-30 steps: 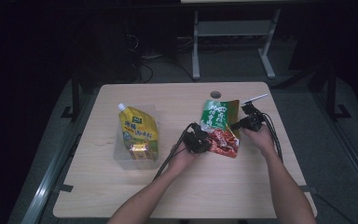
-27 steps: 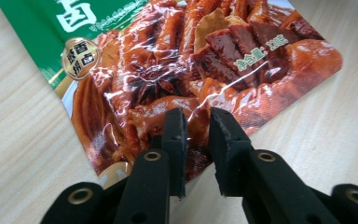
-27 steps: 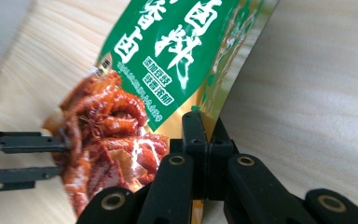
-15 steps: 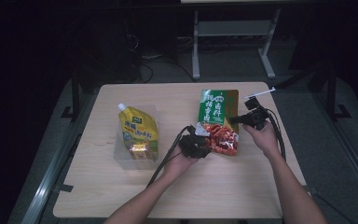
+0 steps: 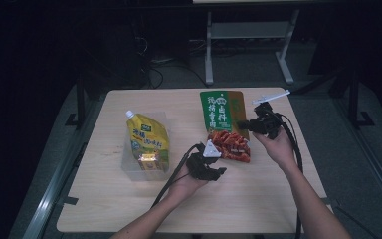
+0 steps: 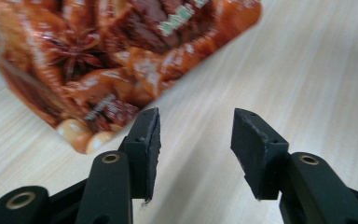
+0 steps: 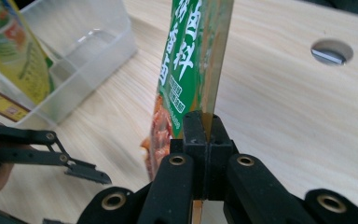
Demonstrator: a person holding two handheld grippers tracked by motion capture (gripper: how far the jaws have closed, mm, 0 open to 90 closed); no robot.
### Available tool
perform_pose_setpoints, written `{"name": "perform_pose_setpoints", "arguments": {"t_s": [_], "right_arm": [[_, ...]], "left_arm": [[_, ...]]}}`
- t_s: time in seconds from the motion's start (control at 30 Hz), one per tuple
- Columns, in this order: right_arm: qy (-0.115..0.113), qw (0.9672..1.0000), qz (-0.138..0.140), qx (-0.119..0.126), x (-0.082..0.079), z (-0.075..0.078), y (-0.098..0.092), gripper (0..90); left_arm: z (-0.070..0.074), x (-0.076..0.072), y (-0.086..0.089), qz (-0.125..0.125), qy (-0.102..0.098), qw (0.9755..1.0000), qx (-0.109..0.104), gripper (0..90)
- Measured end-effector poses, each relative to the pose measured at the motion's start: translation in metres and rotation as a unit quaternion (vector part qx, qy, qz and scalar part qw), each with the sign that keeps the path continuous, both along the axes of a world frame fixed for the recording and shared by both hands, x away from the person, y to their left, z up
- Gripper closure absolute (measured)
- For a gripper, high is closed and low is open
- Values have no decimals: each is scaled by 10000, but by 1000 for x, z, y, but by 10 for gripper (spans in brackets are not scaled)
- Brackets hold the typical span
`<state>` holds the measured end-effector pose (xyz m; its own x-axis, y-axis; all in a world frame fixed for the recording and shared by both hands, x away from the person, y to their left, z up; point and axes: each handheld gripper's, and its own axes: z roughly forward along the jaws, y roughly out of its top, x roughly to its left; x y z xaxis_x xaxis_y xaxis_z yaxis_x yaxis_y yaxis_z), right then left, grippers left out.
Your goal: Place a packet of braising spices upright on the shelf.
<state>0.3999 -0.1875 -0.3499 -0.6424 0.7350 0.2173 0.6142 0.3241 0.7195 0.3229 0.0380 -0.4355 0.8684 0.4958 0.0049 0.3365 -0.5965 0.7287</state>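
Here, at nine o'clock on the worktop (image 5: 278, 199), a yellow pouch (image 5: 148, 144) sits in a clear tub (image 5: 132, 172). Centre, the left hand-held gripper (image 6: 193, 154) is released. At three o'clock, the right hand-held gripper (image 7: 200, 140) pinches the snack bag (image 5: 224, 124) edge, likely to lift it.

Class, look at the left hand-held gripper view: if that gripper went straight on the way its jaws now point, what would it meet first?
Probably bare table. The left hand-held gripper is open, and the gap between its jaws looks onto wood; the snack packet lies just left of that line, beyond the left jaw. Depth is unclear, so it might brush the packet's corner.
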Motion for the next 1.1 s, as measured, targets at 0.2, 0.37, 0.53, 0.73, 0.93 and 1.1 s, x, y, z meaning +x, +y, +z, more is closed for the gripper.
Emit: {"name": "perform_pose_setpoints", "arguments": {"t_s": [0.2, 0.37, 0.53, 0.73, 0.93, 1.1], "right_arm": [[-259, 9995, 158, -86, -7, 14, 17, 900], [-419, 9987, 246, -153, -8, 20, 28, 900], [-473, 9984, 277, -126, -7, 24, 37, 900], [-620, 9972, 425, 9, -7, 35, 51, 900], [-748, 9956, 546, 132, -4, 48, 68, 900], [-822, 9942, 672, 178, -1, 56, 82, 900]], "left_arm": [[0, -9, 5, -85, -13, 10000, 29, 470], [0, -17, 10, -82, -84, 9999, -73, 446], [-3, -26, 13, -151, -87, 9998, -66, 421], [-2, -33, 17, -227, -102, 9997, -72, 390], [-4, -41, 23, -229, -53, 9996, -125, 342], [-6, -46, 27, -291, -20, 9994, -199, 303]]}}
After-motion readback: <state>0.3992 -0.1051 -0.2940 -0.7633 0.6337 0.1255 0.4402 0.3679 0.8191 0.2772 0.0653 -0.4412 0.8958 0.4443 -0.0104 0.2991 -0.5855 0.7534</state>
